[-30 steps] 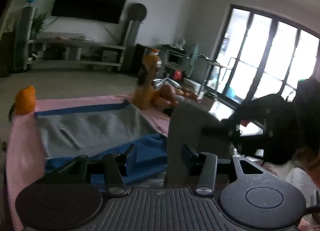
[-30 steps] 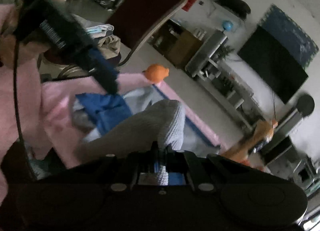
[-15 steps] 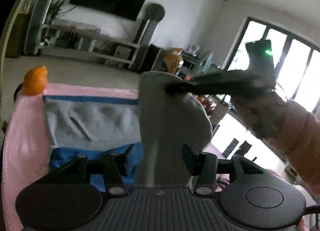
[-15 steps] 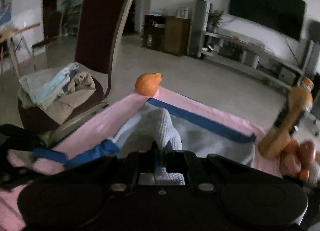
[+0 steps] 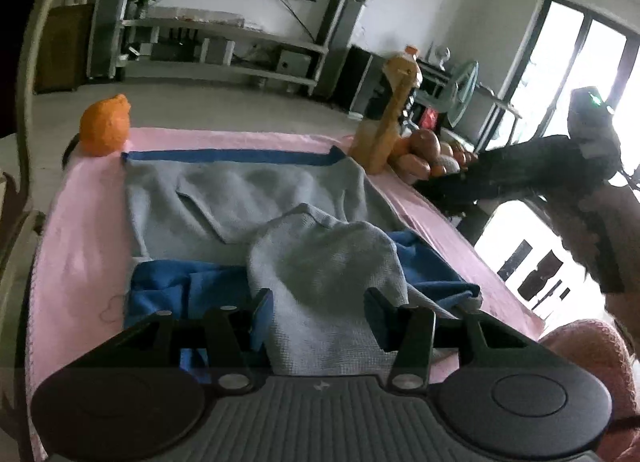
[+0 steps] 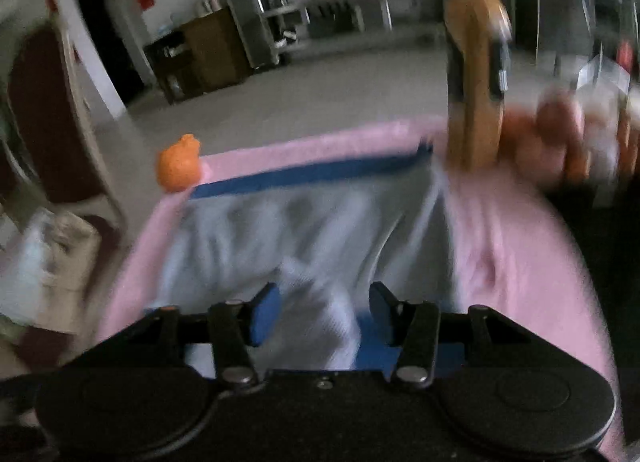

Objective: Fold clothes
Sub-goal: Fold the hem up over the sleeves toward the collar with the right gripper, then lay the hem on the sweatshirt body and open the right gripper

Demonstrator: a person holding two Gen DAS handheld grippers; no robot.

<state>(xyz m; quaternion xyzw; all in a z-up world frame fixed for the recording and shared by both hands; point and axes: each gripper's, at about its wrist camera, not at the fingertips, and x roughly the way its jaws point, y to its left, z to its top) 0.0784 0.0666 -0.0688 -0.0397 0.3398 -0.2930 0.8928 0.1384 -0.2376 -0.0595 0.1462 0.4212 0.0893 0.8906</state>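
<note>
A grey knitted garment with blue trim (image 5: 248, 197) lies spread on the pink-covered table (image 5: 80, 246). Its grey sleeve (image 5: 332, 274) lies folded over the near part, on blue fabric (image 5: 176, 286). My left gripper (image 5: 320, 314) is open, its fingers on either side of the sleeve. My right gripper (image 6: 320, 310) is open just above the sleeve (image 6: 320, 302); that view is blurred. From the left wrist view the right gripper (image 5: 512, 169) hangs above the table's right edge.
An orange toy (image 5: 105, 125) sits at the far left corner. An orange drink bottle (image 5: 394, 113) and a pile of fruit (image 5: 428, 153) stand at the far right. A chair with piled clothes (image 6: 52, 258) is left of the table.
My right gripper has opened and let go of the grey sleeve, which has dropped onto the garment. It has pulled off to the right. The left gripper stayed open.
</note>
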